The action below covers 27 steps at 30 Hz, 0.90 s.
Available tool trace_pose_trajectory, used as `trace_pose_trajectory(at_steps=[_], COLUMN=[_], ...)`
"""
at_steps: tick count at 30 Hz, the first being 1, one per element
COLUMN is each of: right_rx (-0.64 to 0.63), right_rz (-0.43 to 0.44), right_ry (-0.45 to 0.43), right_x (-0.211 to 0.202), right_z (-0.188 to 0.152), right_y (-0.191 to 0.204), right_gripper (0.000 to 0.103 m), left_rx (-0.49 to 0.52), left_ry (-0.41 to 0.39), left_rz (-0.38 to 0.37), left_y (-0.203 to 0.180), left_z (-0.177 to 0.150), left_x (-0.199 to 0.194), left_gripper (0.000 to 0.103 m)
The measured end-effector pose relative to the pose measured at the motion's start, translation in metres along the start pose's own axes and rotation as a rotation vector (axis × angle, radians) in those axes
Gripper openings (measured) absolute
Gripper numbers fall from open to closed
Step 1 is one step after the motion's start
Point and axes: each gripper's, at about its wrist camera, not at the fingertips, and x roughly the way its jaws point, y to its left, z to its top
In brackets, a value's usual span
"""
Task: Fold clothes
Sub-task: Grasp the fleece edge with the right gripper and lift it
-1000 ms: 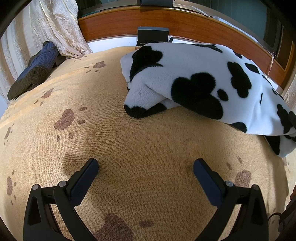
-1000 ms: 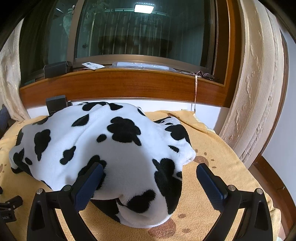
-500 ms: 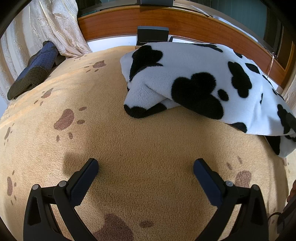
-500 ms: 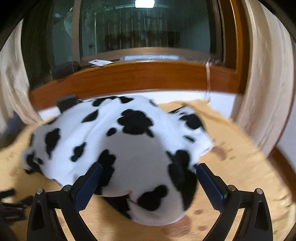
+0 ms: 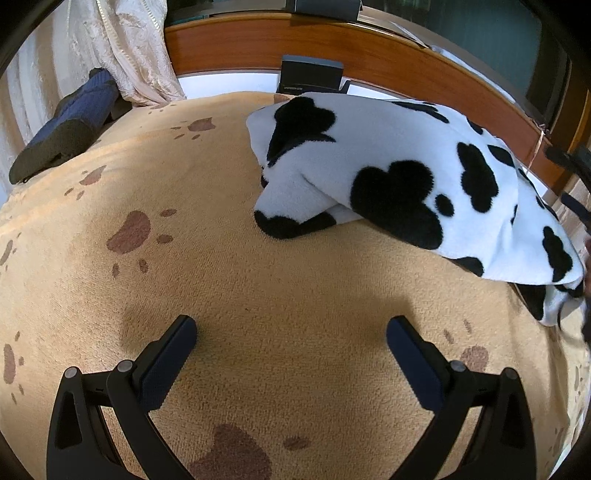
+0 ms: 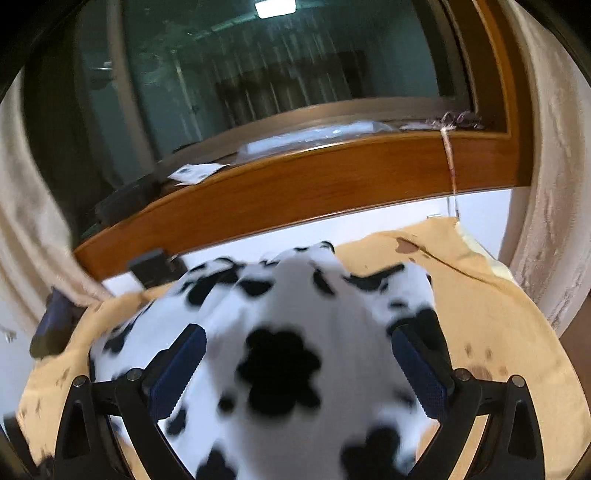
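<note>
Paw-print blanket (image 5: 258, 295), blurred cow-print fleece (image 6: 288, 332) btwn right gripper (image 6: 298, 363) fingers

You are working in a home, most likely a bedroom. Under your tools lies a soft tan blanket (image 5: 221, 280) printed with brown paw marks, spread like a bed cover, with a fluffy cow-print garment (image 5: 406, 177) lying on it. Cream patterned curtains (image 5: 125, 48) hang at both sides of a large window (image 6: 295, 74) with a broad wooden sill (image 6: 314, 184), where papers and small items are left lying. The glass is dark and mirrors a ceiling lamp (image 6: 275, 7). A navy knitted piece (image 5: 62, 129) rests at the blanket's edge by the curtain.
</note>
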Motion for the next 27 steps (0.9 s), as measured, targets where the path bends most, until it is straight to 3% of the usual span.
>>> trace_pose_trajectory(at_steps=[4,5,6,7,9,10,12,15,22,27], right_rx=[0.001,-0.005,-0.014,-0.018,-0.022,-0.029,-0.061,-0.085,-0.29,-0.567], right_rz=[-0.006,-0.022,-0.026,-0.013,0.03,0.043,0.038,0.061,0.237,0.327], right_ry=[0.129,0.166,0.22,0.252,0.283,0.279,0.251,0.172,-0.058,-0.109], right_x=[0.054,0.066,0.081,0.089,0.097,0.096,0.088,0.063,-0.05,-0.129], right_z=[0.018,0.019,0.019,0.017,0.013,0.012,0.009,0.006,-0.025,-0.092], right_y=[-0.001,0.001,0.003,0.003,0.004,0.005,0.011,0.019,0.067,0.12], right_gripper=[0.102,0.098,0.082,0.073,0.047,0.044,0.032,0.026,0.025,0.025], left_rx=[0.018,0.022,0.024,0.027,0.029,0.03,0.03,0.022,-0.063,-0.157], left_ry=[0.004,0.005,0.005,0.006,0.007,0.007,0.008,0.008,-0.016,-0.097], left_rz=[0.017,0.02,0.022,0.025,0.027,0.028,0.028,0.017,-0.026,-0.009], left_y=[-0.002,-0.003,-0.003,-0.004,-0.004,-0.005,-0.005,-0.003,0.017,0.049], left_z=[0.0,0.0,0.0,0.0,0.0,0.0,0.0,0.001,0.01,0.02], left_x=[0.002,0.002,0.002,0.003,0.003,0.003,0.003,0.003,-0.006,-0.027], left_gripper=[0.103,0.103,0.103,0.103,0.103,0.103,0.103,0.103,0.103,0.103])
